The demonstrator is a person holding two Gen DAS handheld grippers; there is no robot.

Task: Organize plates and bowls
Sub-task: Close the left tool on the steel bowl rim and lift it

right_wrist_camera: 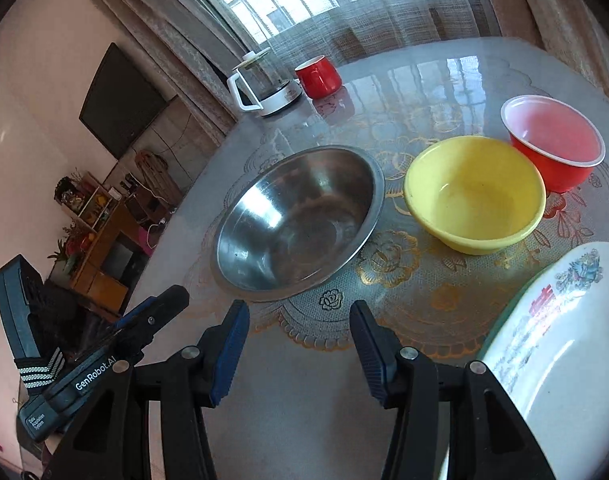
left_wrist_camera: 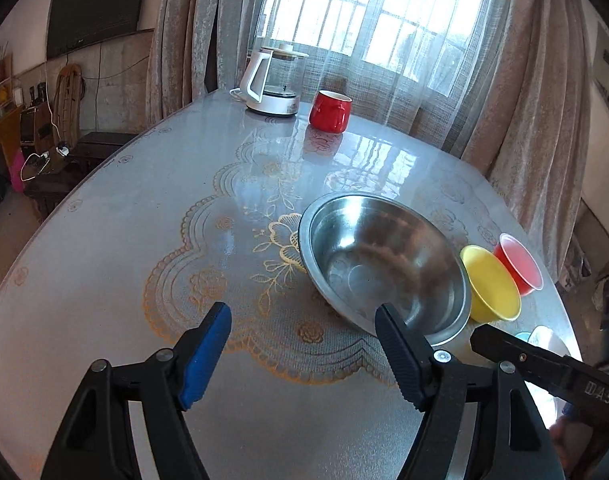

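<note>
A steel bowl [left_wrist_camera: 384, 264] [right_wrist_camera: 296, 220] sits upright on the lace-patterned table. To its right a yellow bowl [left_wrist_camera: 490, 284] [right_wrist_camera: 472, 192] and a red bowl with a white rim [left_wrist_camera: 518, 264] [right_wrist_camera: 552, 140] stand close together. A white plate with a printed pattern [right_wrist_camera: 564, 340] lies at the near right. My left gripper [left_wrist_camera: 302, 310] hovers open just left of the steel bowl's near rim, nothing between its fingers. My right gripper [right_wrist_camera: 299, 306] is open in front of the steel bowl, holding nothing. All three bowls are empty.
A white kettle [left_wrist_camera: 272, 80] [right_wrist_camera: 260, 80] and a red mug [left_wrist_camera: 330, 111] [right_wrist_camera: 318, 76] stand at the far side by the curtained window. The round table's edge [left_wrist_camera: 84, 196] curves along the left, with shelves and floor clutter beyond.
</note>
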